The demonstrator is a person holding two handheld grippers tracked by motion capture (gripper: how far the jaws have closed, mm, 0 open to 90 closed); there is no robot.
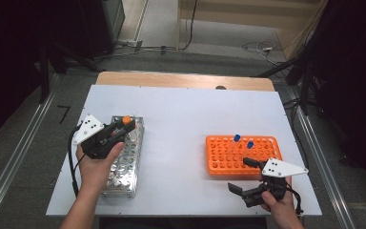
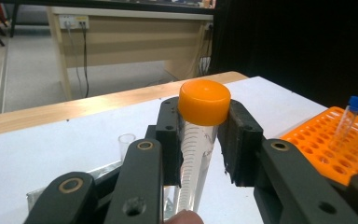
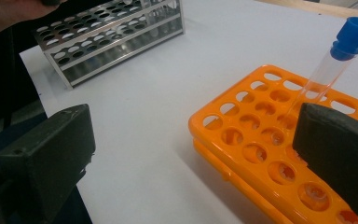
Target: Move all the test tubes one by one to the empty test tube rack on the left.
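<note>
My left gripper (image 1: 122, 129) is shut on a clear tube with an orange cap (image 2: 203, 101), held over the far end of the metal rack (image 1: 124, 164); the pads clamp it just below the cap. In the high view the orange-capped tube (image 1: 126, 120) shows at the jaw tips. My right gripper (image 1: 240, 175) stands open at the near edge of the orange rack (image 1: 219, 160), with nothing between its jaws. Two blue-capped tubes (image 1: 237, 138) stand in that rack; one blue-capped tube (image 3: 328, 65) rises close past my right jaw.
The white table (image 1: 181, 119) has a wooden strip along its far edge. The metal rack (image 3: 112, 37) lies on the left with one clear open tube (image 2: 126, 142) standing in it. Cables and dark stands line the floor beyond the table.
</note>
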